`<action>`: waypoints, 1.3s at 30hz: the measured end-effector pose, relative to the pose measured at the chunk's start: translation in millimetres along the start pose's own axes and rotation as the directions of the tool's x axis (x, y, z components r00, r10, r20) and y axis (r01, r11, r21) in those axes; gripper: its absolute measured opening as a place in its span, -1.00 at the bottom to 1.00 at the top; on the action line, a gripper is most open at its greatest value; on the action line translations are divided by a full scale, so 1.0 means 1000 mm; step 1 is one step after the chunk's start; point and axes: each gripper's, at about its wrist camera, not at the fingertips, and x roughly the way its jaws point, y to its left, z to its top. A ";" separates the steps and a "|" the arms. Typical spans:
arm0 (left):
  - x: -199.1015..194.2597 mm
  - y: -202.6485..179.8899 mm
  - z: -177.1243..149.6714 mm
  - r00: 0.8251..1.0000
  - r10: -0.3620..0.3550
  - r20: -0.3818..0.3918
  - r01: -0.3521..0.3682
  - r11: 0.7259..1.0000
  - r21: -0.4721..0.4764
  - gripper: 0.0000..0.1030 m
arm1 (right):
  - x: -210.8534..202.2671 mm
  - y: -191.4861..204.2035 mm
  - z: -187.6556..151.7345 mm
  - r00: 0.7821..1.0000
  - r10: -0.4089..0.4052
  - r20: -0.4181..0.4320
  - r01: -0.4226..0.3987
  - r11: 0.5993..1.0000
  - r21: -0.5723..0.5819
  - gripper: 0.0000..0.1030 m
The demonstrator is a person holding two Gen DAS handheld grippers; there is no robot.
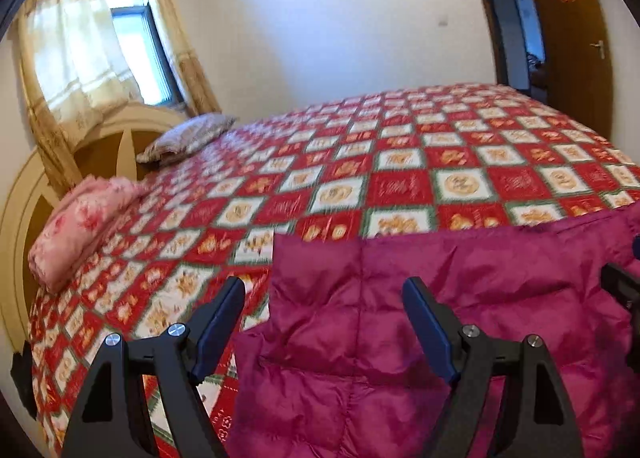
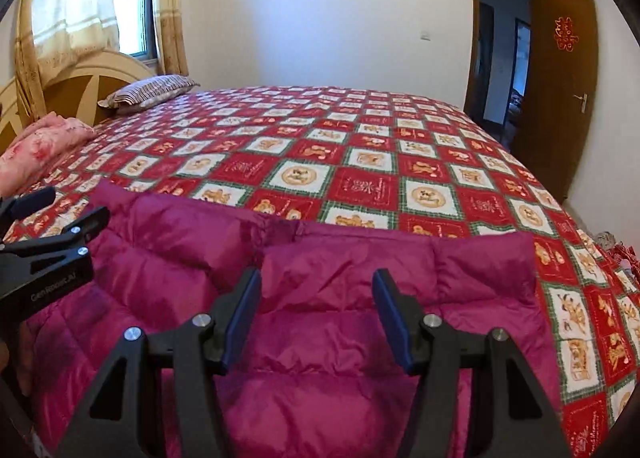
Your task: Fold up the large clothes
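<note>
A magenta puffer jacket (image 2: pixel 312 298) lies spread along the near edge of the bed (image 2: pixel 400 161). Both the left gripper (image 1: pixel 324 318) and the right gripper (image 2: pixel 316 310) hang over it, jaws parted, gripping nothing. A pink folded blanket (image 1: pixel 76 225) and a striped pillow (image 2: pixel 150 91) rest by the headboard (image 1: pixel 120 137), well apart from the jacket.

Black hand-held gripper (image 2: pixel 316 316), blue pads (image 2: pixel 242 318), silver screws

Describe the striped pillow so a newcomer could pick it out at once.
Start at the bed under its red checked quilt and look to its head end, by the curtained window. The striped pillow lies flat nearest the window; unlike the pink flowered bundle beside it, it is grey-brown with thin stripes.
</note>
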 end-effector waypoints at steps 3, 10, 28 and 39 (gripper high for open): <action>0.019 0.008 -0.005 0.999 -0.012 -0.047 0.010 0.999 -0.049 0.58 | 0.011 -0.002 -0.002 1.000 0.013 -0.022 -0.013 1.000 0.007 0.20; 0.046 0.005 -0.015 0.994 -0.025 -0.107 0.017 0.997 -0.080 0.58 | 0.030 -0.005 -0.009 0.997 0.031 -0.071 -0.028 0.999 0.041 0.20; 0.070 0.000 -0.022 0.983 -0.053 -0.175 0.036 0.995 -0.098 0.64 | 0.053 -0.010 -0.014 0.988 0.049 -0.147 -0.038 0.996 0.081 0.22; 0.071 -0.002 -0.023 0.982 -0.039 -0.183 0.024 0.996 -0.085 0.65 | 0.062 -0.006 -0.015 0.982 0.023 -0.189 -0.012 0.998 0.057 0.22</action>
